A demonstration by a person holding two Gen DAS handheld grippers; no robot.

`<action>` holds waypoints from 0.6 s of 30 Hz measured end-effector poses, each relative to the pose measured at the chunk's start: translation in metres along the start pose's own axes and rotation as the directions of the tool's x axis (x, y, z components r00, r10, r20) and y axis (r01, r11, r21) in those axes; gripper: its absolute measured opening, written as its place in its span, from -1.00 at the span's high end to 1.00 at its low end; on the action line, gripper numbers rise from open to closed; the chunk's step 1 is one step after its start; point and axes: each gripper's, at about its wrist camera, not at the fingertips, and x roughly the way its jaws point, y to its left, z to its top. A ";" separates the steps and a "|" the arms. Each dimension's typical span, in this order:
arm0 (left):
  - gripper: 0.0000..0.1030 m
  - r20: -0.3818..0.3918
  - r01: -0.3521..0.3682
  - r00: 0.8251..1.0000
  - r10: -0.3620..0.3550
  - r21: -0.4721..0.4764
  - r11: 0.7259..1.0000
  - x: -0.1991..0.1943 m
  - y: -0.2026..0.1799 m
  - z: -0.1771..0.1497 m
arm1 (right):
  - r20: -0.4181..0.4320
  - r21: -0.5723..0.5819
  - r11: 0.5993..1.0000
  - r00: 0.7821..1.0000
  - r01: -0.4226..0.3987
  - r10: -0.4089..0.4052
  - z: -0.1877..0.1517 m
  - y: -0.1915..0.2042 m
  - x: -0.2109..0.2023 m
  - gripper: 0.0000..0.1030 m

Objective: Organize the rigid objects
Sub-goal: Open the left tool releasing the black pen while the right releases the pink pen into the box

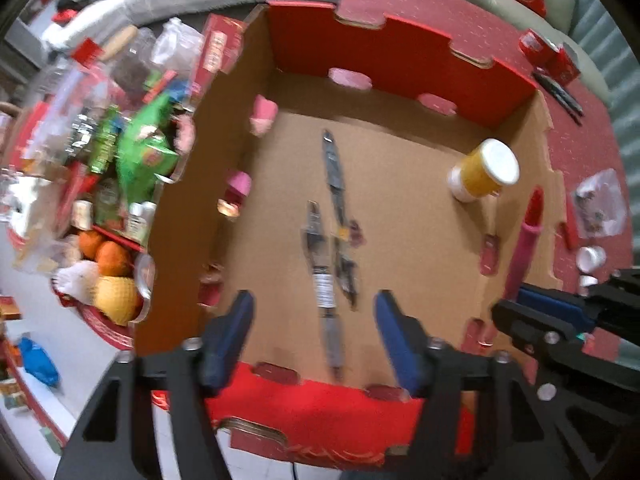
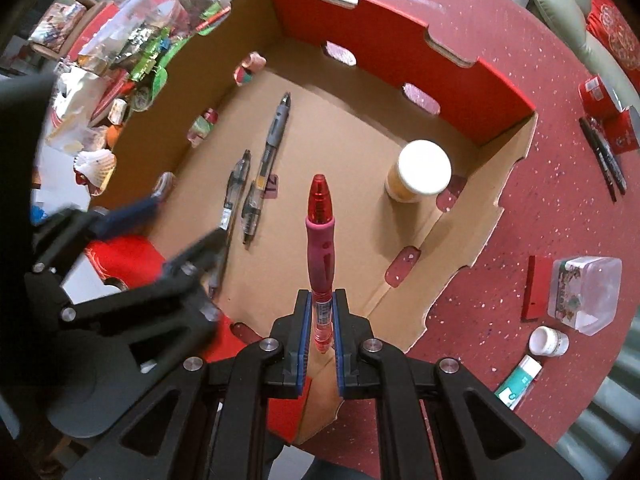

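Note:
A red-walled cardboard box (image 1: pixel 400 52) (image 2: pixel 472 80) stands open on the red table. Two grey pens (image 1: pixel 336 184) (image 2: pixel 274 136) lie on its floor beside each other, and a yellow jar with a white lid (image 1: pixel 486 170) (image 2: pixel 422 172) stands at its right side. My left gripper (image 1: pixel 314 332) is open and empty above the box's near edge, over the pens' near ends. My right gripper (image 2: pixel 321 320) is shut on a red pen (image 2: pixel 320 216), which points forward over the box; the pen also shows in the left wrist view (image 1: pixel 528 232).
Snack packets, jars and fruit (image 1: pixel 108 260) crowd the left of the box. On the table to the right lie two black pens (image 2: pixel 604 156), a clear plastic box (image 2: pixel 584 292), a small white jar (image 2: pixel 548 340), a tube (image 2: pixel 518 380) and red boxes (image 2: pixel 608 112).

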 end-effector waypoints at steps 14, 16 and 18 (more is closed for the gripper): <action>-0.57 0.015 0.042 0.999 -0.041 -0.078 0.996 -0.022 0.012 -0.001 | 0.102 0.093 0.994 0.992 0.065 -0.074 -0.034 -0.048 -0.042 -0.86; -0.58 0.014 0.059 0.998 -0.059 -0.052 0.997 -0.027 0.000 -0.002 | 0.090 0.148 0.988 0.994 0.051 -0.065 -0.053 -0.066 -0.042 -0.86; -0.58 0.009 0.084 0.996 -0.084 -0.015 0.996 -0.032 -0.016 -0.003 | 0.065 0.205 0.978 0.996 0.042 -0.056 -0.075 -0.085 -0.040 -0.86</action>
